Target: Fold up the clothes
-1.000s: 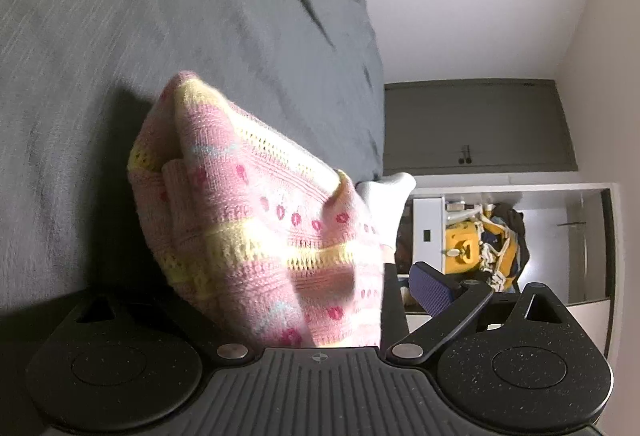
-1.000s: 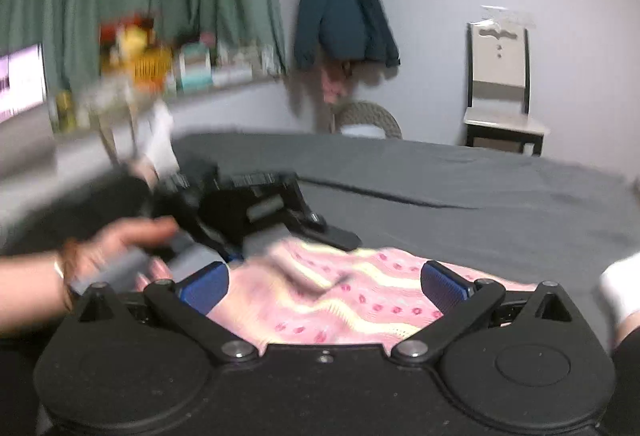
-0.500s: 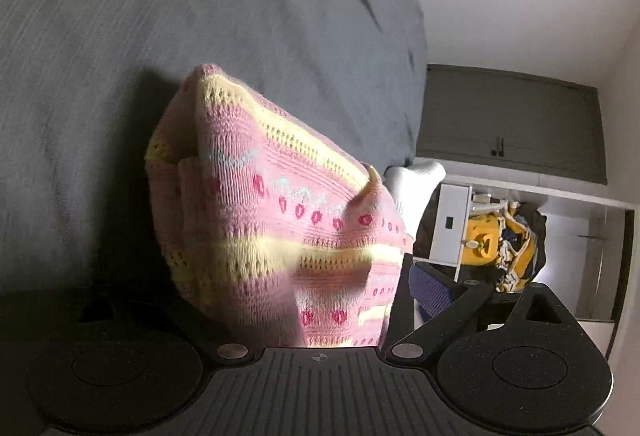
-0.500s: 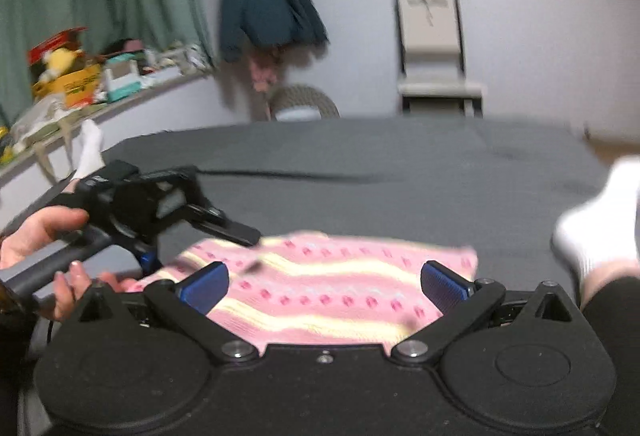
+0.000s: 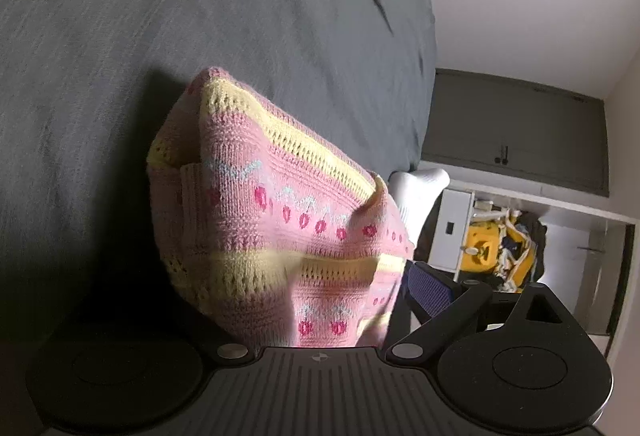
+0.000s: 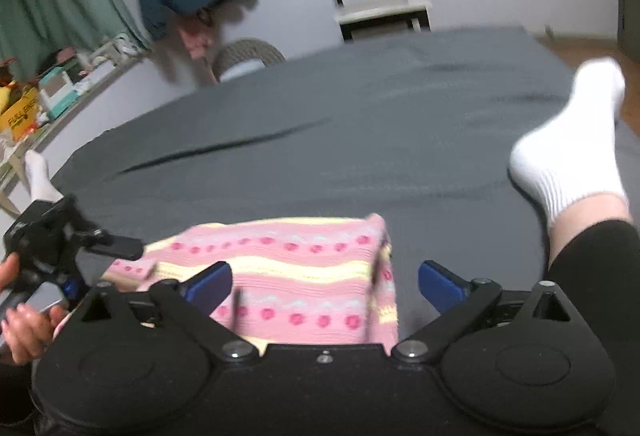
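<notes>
Grey bedding covers the bed and carries everything; on it, close to both cameras, lies the knit, a pink garment banded with pale yellow openwork stripes and rows of small red cherry motifs, already doubled over itself with a thick folded edge on the far side; it looks soft, light and stretchy, likely to sag and drape when lifted and to snag on a pad through the openwork, so a hold on a doubled edge or corner should serve better than a single layer; a person's leg in a white sock rests on the bedding just beside the knit's right edge; the right gripper hovers over the near part of the knit with its blue pads wide apart and nothing between them; the left gripper, held in a hand, sits at the knit's left edge; in the left wrist view the knit bulges up between its fingers and hides one pad, so whether it is clamped I cannot tell.
</notes>
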Action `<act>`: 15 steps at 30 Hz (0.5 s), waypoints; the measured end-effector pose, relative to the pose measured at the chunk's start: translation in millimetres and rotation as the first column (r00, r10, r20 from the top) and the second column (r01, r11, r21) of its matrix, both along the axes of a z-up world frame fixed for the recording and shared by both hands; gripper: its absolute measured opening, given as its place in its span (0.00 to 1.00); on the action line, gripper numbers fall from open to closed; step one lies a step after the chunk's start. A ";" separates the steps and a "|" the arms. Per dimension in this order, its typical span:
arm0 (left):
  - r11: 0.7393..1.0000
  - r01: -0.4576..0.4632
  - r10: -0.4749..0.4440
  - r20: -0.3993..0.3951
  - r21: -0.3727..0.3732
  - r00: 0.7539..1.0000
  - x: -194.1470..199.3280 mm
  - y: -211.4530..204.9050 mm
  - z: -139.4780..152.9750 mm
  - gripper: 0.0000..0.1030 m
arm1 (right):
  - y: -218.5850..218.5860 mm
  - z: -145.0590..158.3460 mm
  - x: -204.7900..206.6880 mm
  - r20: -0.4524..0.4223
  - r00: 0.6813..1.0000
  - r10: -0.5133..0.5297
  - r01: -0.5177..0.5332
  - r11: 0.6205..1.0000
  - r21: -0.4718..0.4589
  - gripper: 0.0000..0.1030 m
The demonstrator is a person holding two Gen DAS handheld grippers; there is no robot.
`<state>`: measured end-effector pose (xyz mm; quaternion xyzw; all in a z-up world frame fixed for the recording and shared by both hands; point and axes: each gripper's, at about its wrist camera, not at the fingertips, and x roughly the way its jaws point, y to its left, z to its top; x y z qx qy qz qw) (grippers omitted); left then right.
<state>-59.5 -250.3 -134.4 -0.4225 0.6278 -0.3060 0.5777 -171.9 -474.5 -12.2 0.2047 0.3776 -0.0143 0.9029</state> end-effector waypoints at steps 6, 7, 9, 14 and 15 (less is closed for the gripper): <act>0.993 0.002 -0.015 0.104 0.116 0.994 -10.2 -8.8 9.0 0.47 | -21.3 -21.3 6.0 -0.073 0.997 0.003 0.011 0.983 0.184 0.83; 0.991 0.008 -0.025 0.126 0.133 0.992 -11.2 -6.9 8.7 0.40 | -24.6 -24.1 6.3 -0.084 0.996 0.003 0.015 0.978 0.208 0.84; 0.991 0.014 -0.035 0.158 0.134 0.987 -13.9 -3.1 7.5 0.34 | -29.9 -27.7 6.5 -0.099 0.995 0.016 0.009 0.970 0.244 0.85; 0.982 -0.005 -0.048 0.280 0.187 0.959 -21.9 0.8 17.1 0.27 | -36.8 -30.9 9.4 -0.135 0.989 0.068 -0.029 0.961 0.274 0.92; 0.980 -0.010 -0.052 0.302 0.199 0.952 -22.5 -1.6 21.2 0.27 | -38.4 -33.1 10.8 -0.148 0.985 0.086 -0.041 0.957 0.286 0.93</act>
